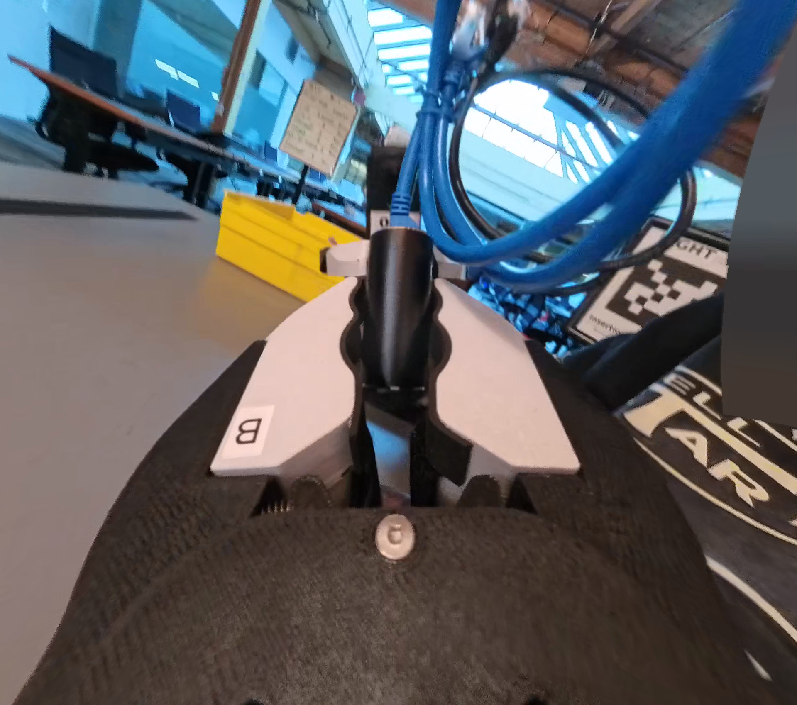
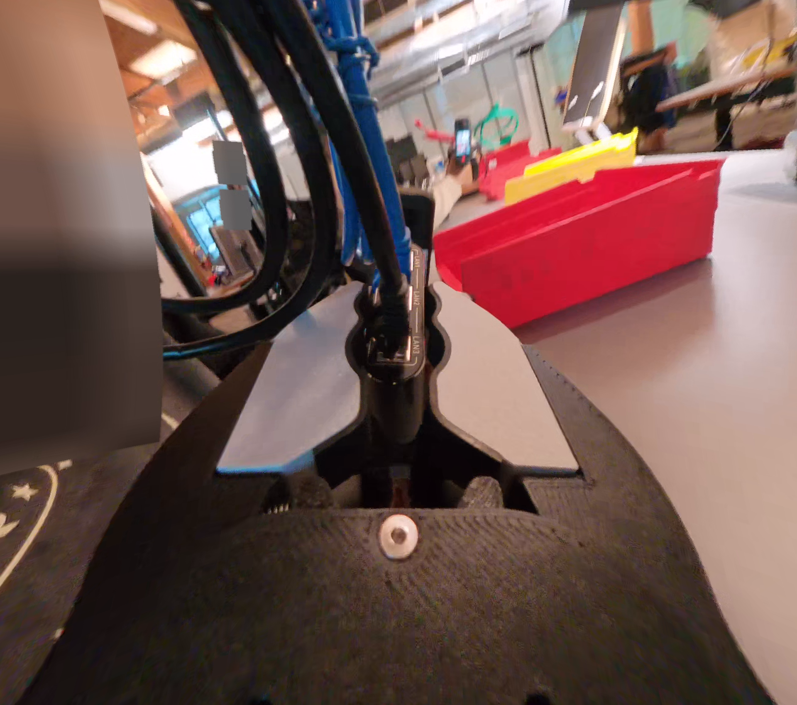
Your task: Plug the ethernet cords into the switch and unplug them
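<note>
Both the left hand-held gripper (image 1: 396, 322) and right hand-held gripper (image 2: 394, 339) clamp opposite ends of the small, rigid, seemingly light black switch (image 2: 416, 296) above the bench (image 2: 690, 361); floppy ethernet cords (image 1: 435, 149) rise toward twelve o'clock, best pinched at their stiff plugs.

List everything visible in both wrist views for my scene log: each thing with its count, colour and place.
switch: one, black, gripped at both ends.
blue cords: several, bundled, one plugged into the switch, the rest looping upward.
black cords: exact count unclear, one plugged into the switch, the rest looping left.
red bin: one, on the table, right wrist view.
yellow bins: one per view, on the table.
table: one, grey.
left gripper: shut on the switch.
right gripper: shut on the switch.
</note>
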Demonstrator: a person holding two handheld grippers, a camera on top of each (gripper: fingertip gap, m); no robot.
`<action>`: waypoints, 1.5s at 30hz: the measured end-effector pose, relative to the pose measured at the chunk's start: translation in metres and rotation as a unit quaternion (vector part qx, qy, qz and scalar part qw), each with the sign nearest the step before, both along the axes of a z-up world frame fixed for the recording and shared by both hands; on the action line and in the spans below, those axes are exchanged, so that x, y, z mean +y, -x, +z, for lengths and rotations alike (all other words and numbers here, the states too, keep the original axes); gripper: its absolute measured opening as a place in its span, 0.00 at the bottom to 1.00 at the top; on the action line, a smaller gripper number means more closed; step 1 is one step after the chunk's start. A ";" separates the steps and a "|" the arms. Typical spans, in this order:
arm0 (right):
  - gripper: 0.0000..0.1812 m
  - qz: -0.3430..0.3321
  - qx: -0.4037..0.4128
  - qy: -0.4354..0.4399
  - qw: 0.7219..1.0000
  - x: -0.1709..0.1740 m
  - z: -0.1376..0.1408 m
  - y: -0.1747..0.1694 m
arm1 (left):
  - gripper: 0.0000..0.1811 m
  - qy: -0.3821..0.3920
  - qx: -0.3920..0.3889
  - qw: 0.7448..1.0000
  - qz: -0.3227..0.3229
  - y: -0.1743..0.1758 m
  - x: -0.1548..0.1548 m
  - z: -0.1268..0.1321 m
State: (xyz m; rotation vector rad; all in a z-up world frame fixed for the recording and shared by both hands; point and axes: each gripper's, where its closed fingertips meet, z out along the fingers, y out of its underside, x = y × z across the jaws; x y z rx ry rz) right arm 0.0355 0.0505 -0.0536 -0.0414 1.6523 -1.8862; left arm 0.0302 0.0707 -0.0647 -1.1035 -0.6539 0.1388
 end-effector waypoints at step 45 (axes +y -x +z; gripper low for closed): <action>0.25 -0.027 0.083 0.007 0.996 0.012 0.008 -0.004 | 0.15 0.007 0.094 0.995 0.039 -0.012 -0.007 0.019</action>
